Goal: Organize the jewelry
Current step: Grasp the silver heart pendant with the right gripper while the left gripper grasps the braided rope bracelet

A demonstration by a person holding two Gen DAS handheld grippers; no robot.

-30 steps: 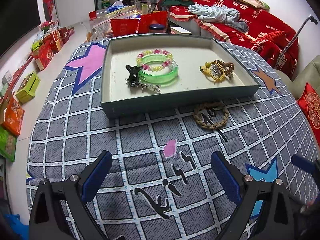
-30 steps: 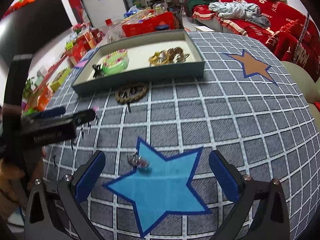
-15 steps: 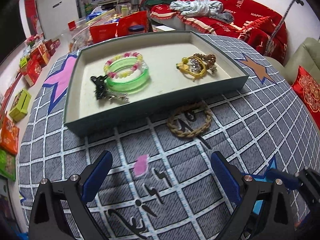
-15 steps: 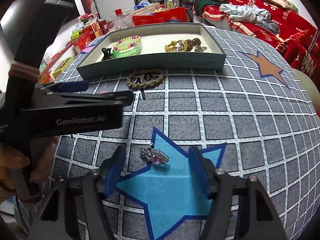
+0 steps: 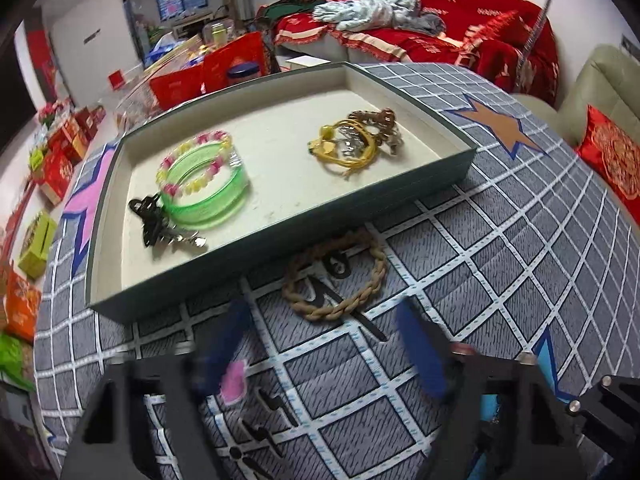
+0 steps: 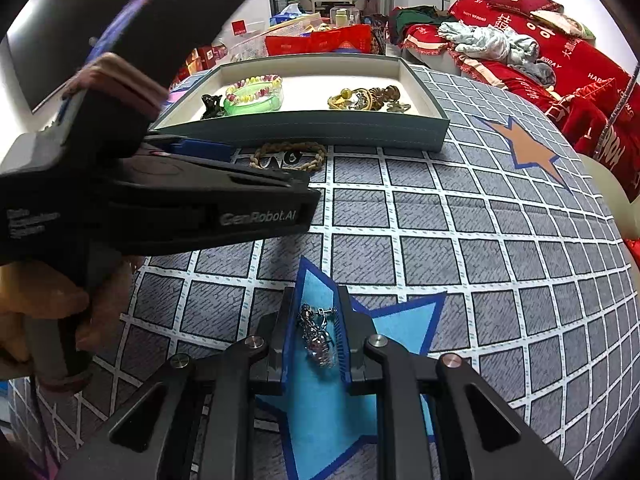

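Nearest in the right wrist view, the right gripper (image 6: 316,340) has its blue pads drawn in narrow on either side of a small silvery charm (image 6: 316,336) with a pinkish stone. The charm sits between the pads over the light blue star (image 6: 400,320) printed on the grey checked cloth (image 6: 460,240). Whether the pads actually press it or only flank it is hard to tell.

To the left in that view, the left gripper (image 6: 224,148) is held by a hand (image 6: 36,312) low over the cloth. From its own camera, the left gripper (image 5: 324,344) has its blurred blue pads spread wide, with nothing between them. A small pink scrap (image 5: 234,380) lies on the cloth by the left pad.

Just beyond the pads lies a braided rope bracelet (image 5: 334,276), flat on the cloth and touching or nearly touching the front wall of the tray (image 5: 280,240).

Inside the tray, a black hair clip (image 5: 150,220) lies at the near left. A green bangle (image 5: 208,192) rests beside it, with a pink and yellow bead bracelet (image 5: 192,160) on top. Farther right, well apart from these, a yellow cord bracelet (image 5: 344,148) sits tangled with a brown bead piece (image 5: 384,120).

Behind the table are red boxes (image 5: 60,148) and a sofa under a red cover (image 5: 460,20).
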